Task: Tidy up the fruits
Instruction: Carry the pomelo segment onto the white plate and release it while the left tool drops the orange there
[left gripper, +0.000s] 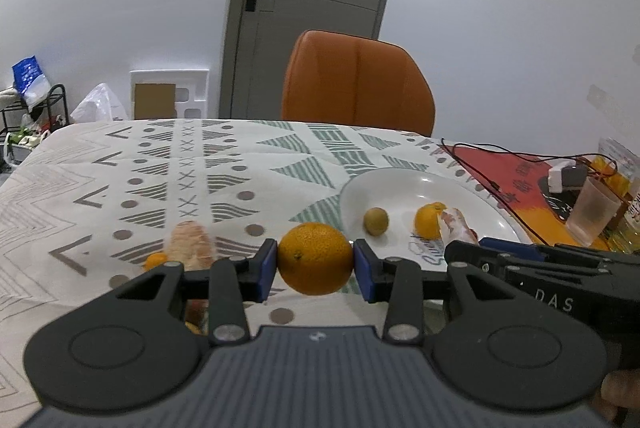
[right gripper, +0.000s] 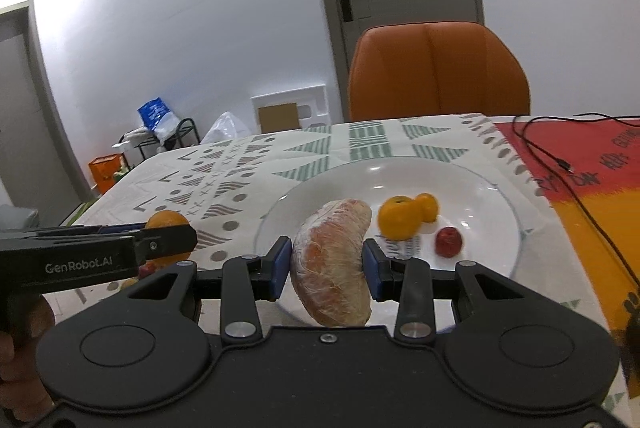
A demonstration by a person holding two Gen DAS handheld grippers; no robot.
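My left gripper (left gripper: pixel 315 262) is shut on a large orange (left gripper: pixel 315 259), held above the patterned tablecloth just left of the white plate (left gripper: pixel 400 188). My right gripper (right gripper: pixel 327 266) is shut on a peeled pomelo segment (right gripper: pixel 332 264) over the plate's (right gripper: pixel 480 196) near rim. On the plate lie an orange (right gripper: pixel 400 218), a smaller orange (right gripper: pixel 427 206), a red fruit (right gripper: pixel 449 242) and a small brown-green fruit (left gripper: pixel 376 221). Another pomelo segment (left gripper: pixel 190 244) and a small orange (left gripper: pixel 156 260) lie on the cloth to the left.
An orange chair (left gripper: pixel 356 84) stands at the table's far side. On the right, a red-orange mat (left gripper: pixel 516 184) carries a black cable (right gripper: pixel 560 164), a frosted cup (left gripper: pixel 592 212) and a white adapter (left gripper: pixel 564 178). A hand (right gripper: pixel 24 332) grips the left tool.
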